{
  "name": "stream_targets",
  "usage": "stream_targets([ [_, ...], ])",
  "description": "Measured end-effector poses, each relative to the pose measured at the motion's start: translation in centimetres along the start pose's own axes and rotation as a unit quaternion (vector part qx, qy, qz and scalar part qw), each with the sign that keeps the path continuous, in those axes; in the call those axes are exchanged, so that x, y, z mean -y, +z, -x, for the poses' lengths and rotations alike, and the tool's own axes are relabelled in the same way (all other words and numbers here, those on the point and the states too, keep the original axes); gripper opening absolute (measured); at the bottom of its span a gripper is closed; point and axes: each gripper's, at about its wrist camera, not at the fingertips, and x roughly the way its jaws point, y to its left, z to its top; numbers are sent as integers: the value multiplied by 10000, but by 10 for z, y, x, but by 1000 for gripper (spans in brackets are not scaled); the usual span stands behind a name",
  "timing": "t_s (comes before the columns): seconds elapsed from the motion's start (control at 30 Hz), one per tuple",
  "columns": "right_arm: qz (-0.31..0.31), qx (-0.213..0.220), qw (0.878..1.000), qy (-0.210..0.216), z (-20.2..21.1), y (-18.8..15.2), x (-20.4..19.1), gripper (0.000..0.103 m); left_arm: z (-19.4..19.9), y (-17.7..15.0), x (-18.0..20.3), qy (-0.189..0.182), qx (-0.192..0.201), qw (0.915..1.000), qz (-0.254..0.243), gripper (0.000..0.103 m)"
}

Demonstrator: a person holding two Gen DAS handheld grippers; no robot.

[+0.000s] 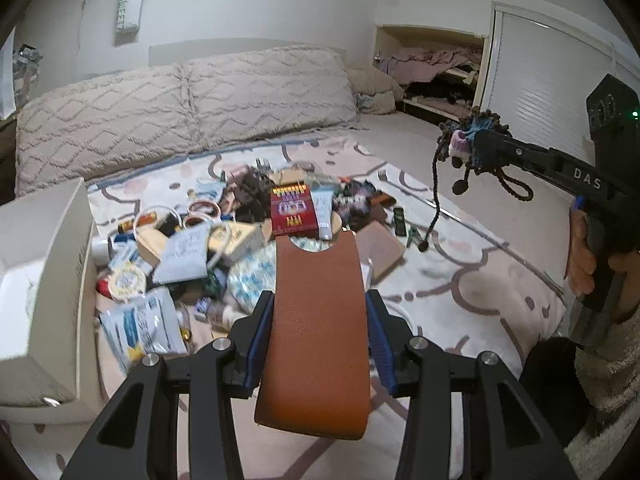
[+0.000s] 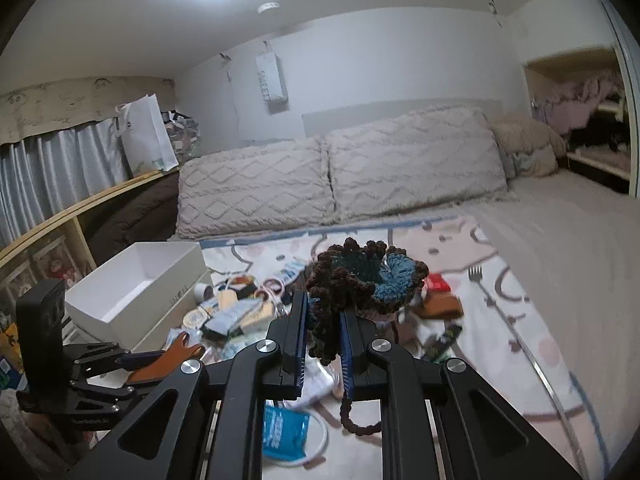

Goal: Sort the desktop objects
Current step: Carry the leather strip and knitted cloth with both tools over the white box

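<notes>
My left gripper (image 1: 320,316) is shut on a flat brown leather case (image 1: 318,320) with a notched far end, held up over the bed. The same case (image 2: 168,360) and the left gripper (image 2: 132,362) show at the lower left of the right wrist view. My right gripper (image 2: 323,332) is shut on a brown and blue crocheted piece (image 2: 360,280) with dangling cords. In the left wrist view that crocheted piece (image 1: 472,140) hangs from the right gripper (image 1: 478,146) at the upper right, above the blanket. A heap of small desktop objects (image 1: 224,240) lies on the patterned blanket.
A white open box (image 2: 136,292) stands at the left of the heap; its side (image 1: 44,280) fills the left edge. A red card pack (image 1: 291,210), tape rolls (image 1: 200,212), a fork (image 2: 475,273) and a blue packet (image 2: 286,426) lie about. Pillows (image 1: 192,100) line the back.
</notes>
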Motion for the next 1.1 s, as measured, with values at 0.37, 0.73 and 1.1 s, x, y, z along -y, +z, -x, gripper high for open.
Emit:
stream_targets([
  [0.37,379,255,9988,187,-5,43,-24,15,23,54,-2,401,486,9977,-235,44],
  [0.73,651,315,9965,410,-19,75,-56,15,39,95,-8,871,892,9912,-438,44],
  [1.1,507,267,9950,817,-41,91,-82,15,50,107,-46,999,1293,9864,202,44],
])
